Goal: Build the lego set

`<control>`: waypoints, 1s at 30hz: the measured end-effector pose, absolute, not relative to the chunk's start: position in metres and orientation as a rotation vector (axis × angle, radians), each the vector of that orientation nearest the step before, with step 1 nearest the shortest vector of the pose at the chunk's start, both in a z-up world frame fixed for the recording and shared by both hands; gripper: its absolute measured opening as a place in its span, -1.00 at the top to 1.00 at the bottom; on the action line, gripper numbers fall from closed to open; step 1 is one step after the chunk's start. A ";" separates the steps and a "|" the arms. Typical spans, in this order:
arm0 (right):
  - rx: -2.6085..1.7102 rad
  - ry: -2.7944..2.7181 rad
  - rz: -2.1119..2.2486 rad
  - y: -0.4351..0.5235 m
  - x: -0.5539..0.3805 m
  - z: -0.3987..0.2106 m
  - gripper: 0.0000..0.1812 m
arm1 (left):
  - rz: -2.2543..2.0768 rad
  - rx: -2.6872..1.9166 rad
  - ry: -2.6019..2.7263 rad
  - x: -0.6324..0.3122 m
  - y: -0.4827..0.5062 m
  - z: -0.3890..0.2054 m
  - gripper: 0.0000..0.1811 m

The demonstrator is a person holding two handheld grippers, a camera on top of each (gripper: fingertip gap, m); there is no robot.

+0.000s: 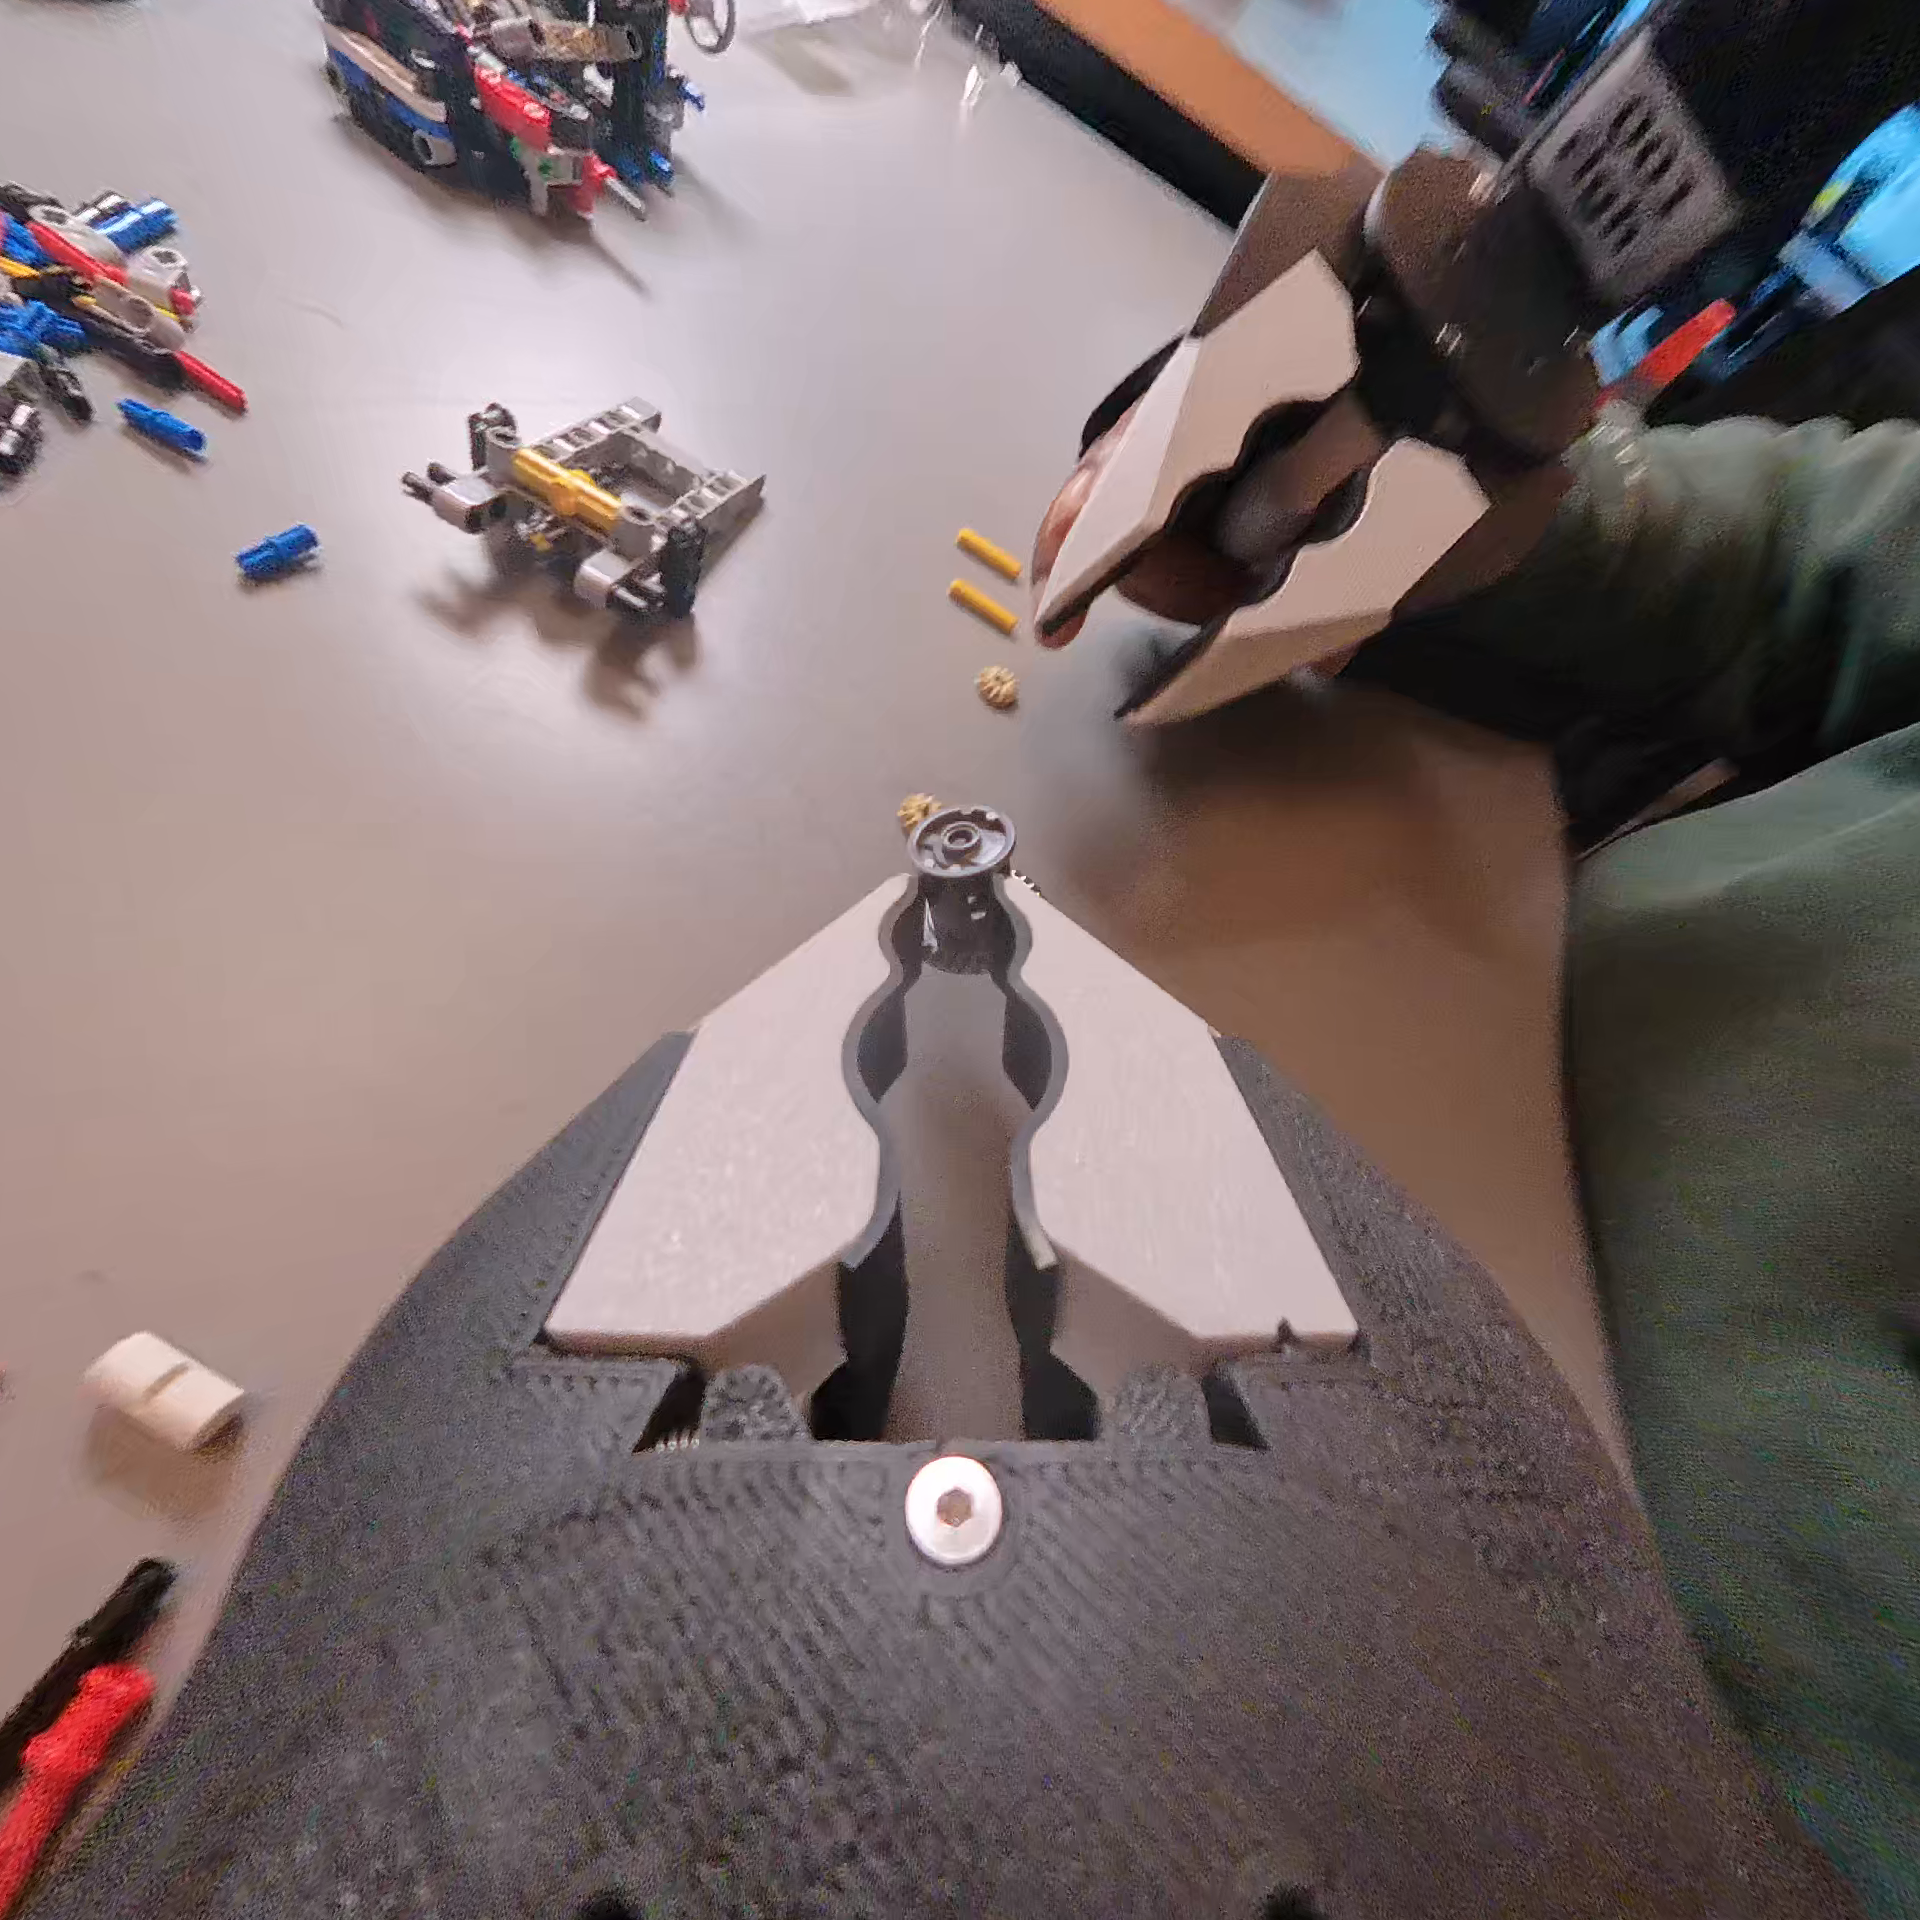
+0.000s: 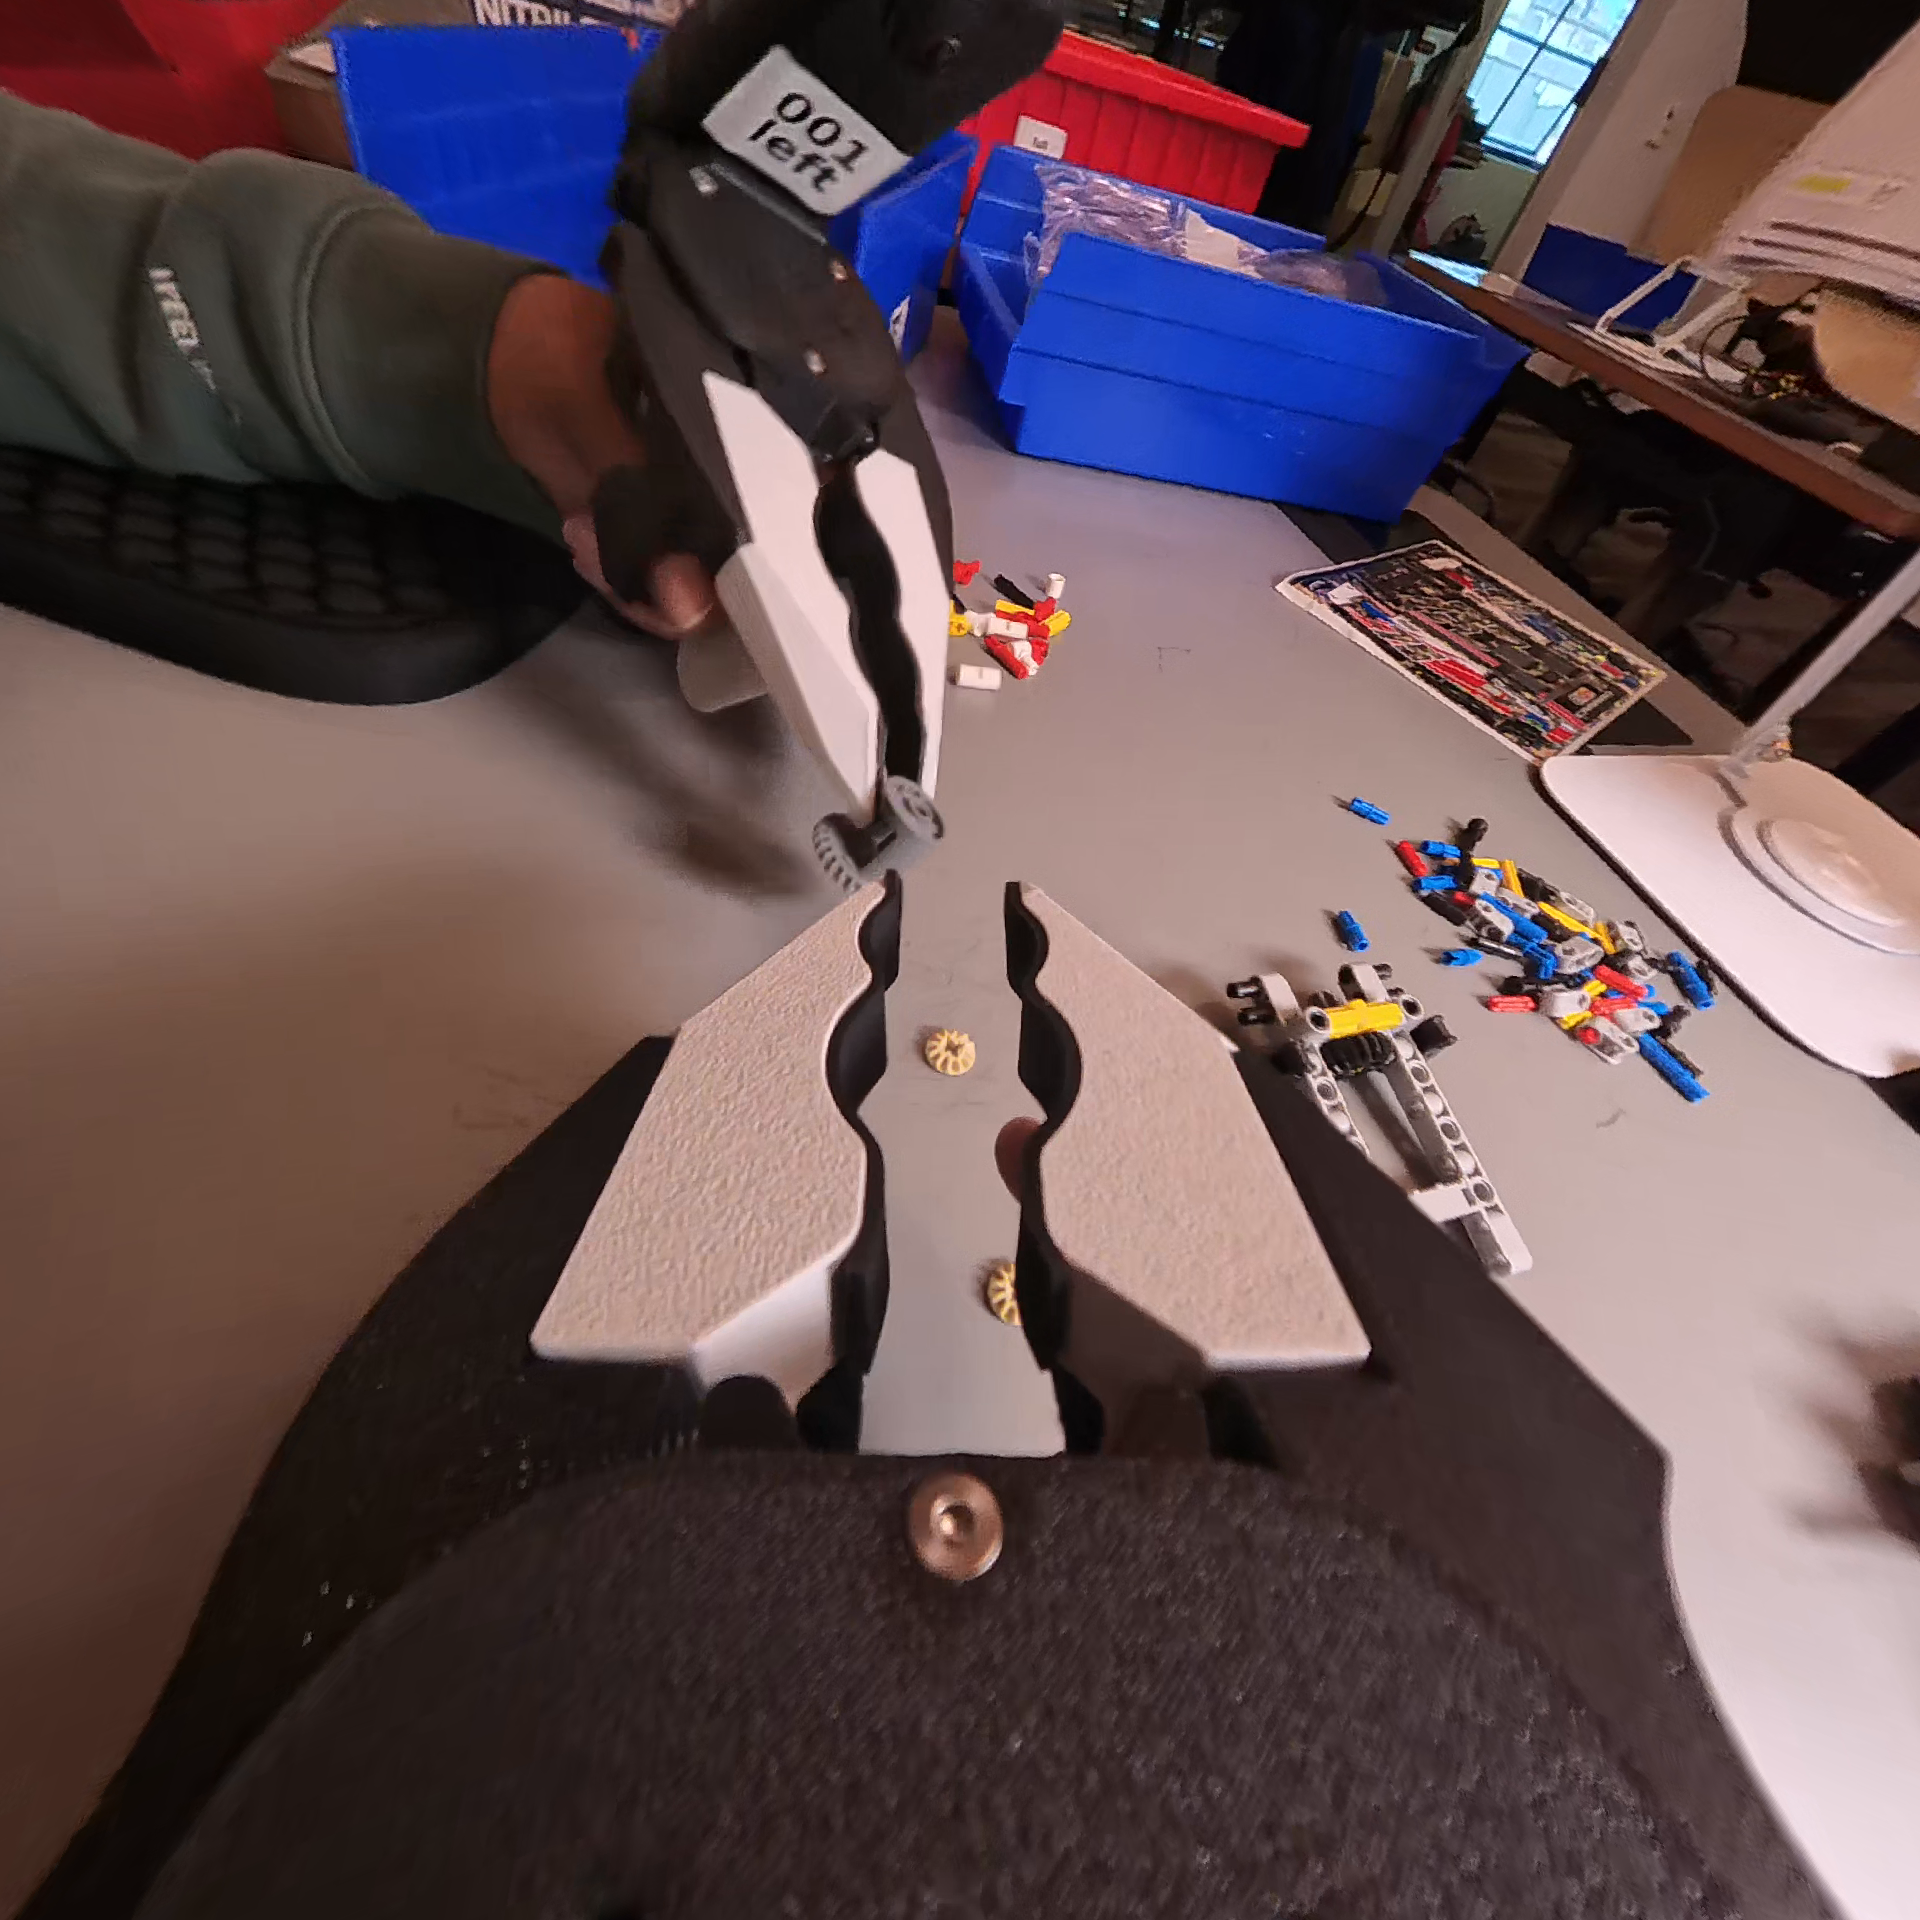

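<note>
Presently, left gripper (image 1: pixel 961 883) clamped a dark grey differential piece (image 1: pixel 961 847) at lower-centre frame; right gripper (image 2: pixel 954 894) stood open, empty, over a tan bevel gear (image 2: pixel 949 1050). Step judged: gear fitting; next, pinch that gear. Grey frame subassembly (image 2: pixel 1382 1081) mid-right. White tag (image 2: pixel 800 135) bore writing, upper centre.

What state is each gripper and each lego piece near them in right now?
Left gripper: shut on dark grey differential gear piece.
Right gripper: open, empty.
Tan bevel gear: flat on table, between the right fingers.
Grey frame assembly with yellow axle: resting on table, untouched.
</note>
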State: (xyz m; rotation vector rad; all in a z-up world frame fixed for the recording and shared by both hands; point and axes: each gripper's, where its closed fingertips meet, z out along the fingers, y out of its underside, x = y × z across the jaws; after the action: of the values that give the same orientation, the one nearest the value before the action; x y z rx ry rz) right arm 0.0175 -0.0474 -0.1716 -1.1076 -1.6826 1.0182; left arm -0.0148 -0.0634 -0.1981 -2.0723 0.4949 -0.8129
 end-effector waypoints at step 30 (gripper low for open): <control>-0.829 -1.643 0.978 -0.075 0.013 -0.145 0.75 | -1.537 -1.717 0.141 -0.008 -0.071 -0.134 0.76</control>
State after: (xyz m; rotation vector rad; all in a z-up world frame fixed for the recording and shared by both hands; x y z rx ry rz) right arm 0.0134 -0.0753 -0.1449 -0.8288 -1.6426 0.9777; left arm -0.0077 -0.0708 -0.1339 -1.7170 0.1411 -1.5368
